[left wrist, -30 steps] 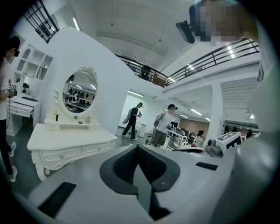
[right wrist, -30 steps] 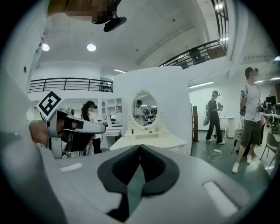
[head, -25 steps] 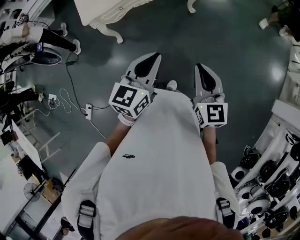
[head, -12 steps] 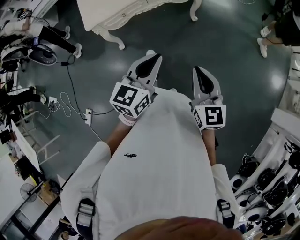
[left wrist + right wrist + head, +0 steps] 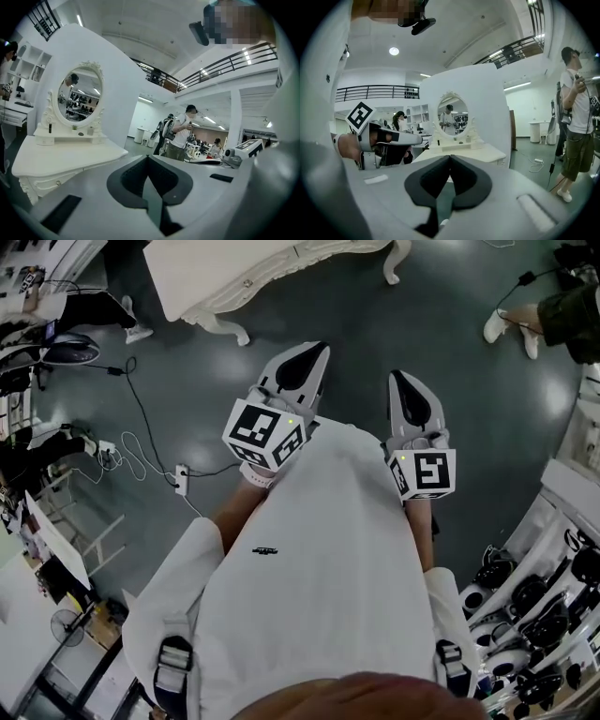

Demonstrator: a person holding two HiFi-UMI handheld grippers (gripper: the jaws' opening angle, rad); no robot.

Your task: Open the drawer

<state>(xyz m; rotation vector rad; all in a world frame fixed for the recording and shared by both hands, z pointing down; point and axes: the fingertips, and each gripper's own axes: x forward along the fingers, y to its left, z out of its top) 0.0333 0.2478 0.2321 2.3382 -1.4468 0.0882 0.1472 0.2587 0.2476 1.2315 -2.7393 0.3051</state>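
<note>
A white carved dressing table [image 5: 234, 273] with an oval mirror [image 5: 77, 96] stands ahead across the dark floor. In the left gripper view its front drawer shows a small knob [image 5: 58, 182] under the tabletop. My left gripper [image 5: 307, 360] is held out in front of my body, jaws shut with nothing between them, well short of the table. My right gripper [image 5: 409, 390] is beside it, also shut and empty. The right gripper view shows the same table [image 5: 464, 151] ahead, and the left gripper [image 5: 393, 138] at the left.
A power strip with a white cable [image 5: 178, 468] lies on the floor at the left. A fan [image 5: 70, 352] and desks line the left side. Shelves of dark gear [image 5: 548, 592] fill the lower right. A person [image 5: 576, 117] stands at the right.
The dressing table has come nearer and sits lower in the head view. Both grippers have moved forward with me, still shut. A person's legs have come into view at the upper right.
</note>
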